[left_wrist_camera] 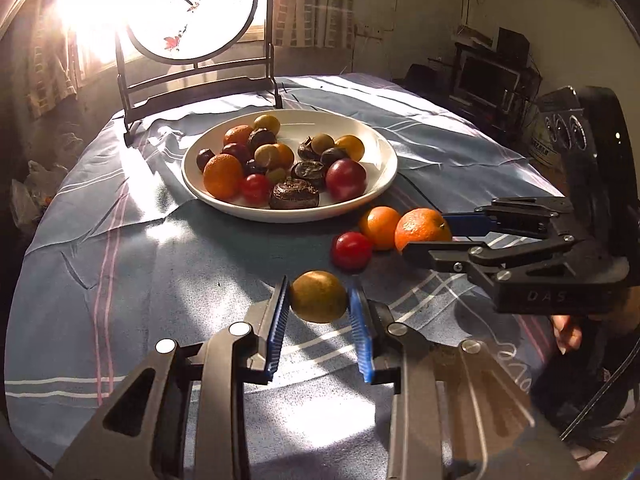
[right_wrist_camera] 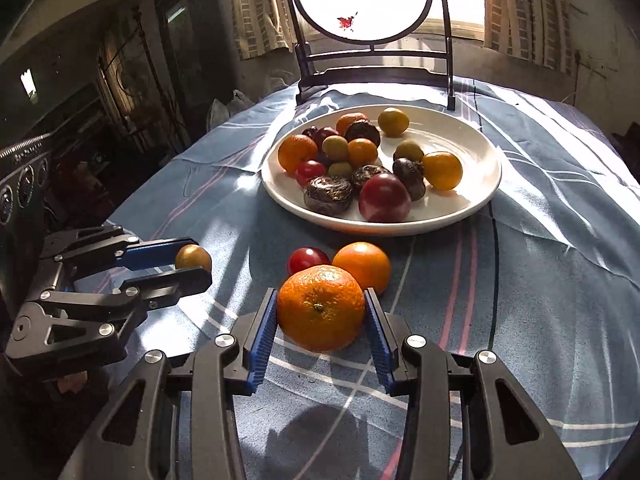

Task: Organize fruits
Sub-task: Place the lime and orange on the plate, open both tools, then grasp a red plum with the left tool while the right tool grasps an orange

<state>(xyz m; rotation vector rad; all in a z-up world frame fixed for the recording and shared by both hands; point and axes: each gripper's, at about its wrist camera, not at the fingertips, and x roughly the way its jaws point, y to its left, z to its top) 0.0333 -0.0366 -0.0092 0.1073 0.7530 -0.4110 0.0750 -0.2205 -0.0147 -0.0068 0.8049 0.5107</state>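
A white plate (left_wrist_camera: 386,148) holds several oranges, plums, small green fruits and dark wrinkled fruits; it also shows in the right wrist view (right_wrist_camera: 480,152). My left gripper (left_wrist_camera: 319,298) is shut on a brownish-green fruit (left_wrist_camera: 318,296), low over the cloth; this fruit shows in the right wrist view (right_wrist_camera: 193,257). My right gripper (right_wrist_camera: 321,310) is shut on a large orange (right_wrist_camera: 320,307), which also shows in the left wrist view (left_wrist_camera: 422,227). Beside it on the cloth lie a smaller orange (right_wrist_camera: 362,265) and a red plum (right_wrist_camera: 307,260).
The table has a blue striped cloth (left_wrist_camera: 160,264). A round painted screen on a dark stand (left_wrist_camera: 192,32) stands behind the plate. Strong sunlight comes from the curtained window. Dark furniture with a monitor (left_wrist_camera: 488,76) stands at the right.
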